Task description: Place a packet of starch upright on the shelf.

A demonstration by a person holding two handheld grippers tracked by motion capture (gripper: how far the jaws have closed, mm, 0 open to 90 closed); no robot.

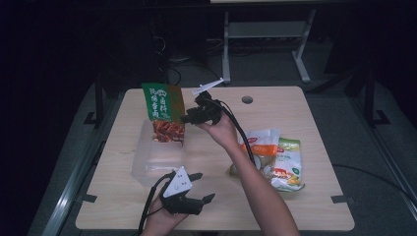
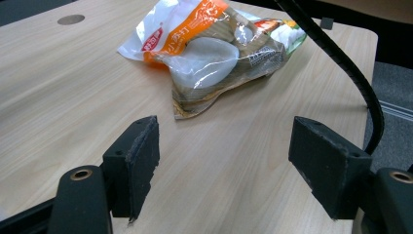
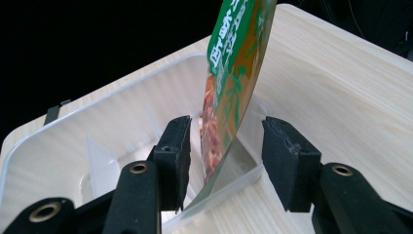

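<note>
left gripper bottom centre of high view, jaws apart, empty | right gripper upper centre, jaws released either side of green snack bag | bag upright in clear tray, centre-left | snack packets right

table — pale matt wood grain | bin — clear smooth plastic | green packet — glossy film

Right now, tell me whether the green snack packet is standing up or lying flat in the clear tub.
Standing up. The green snack packet rises on edge from the clear tub, between the right claw's open jaws, leaning slightly.
</note>
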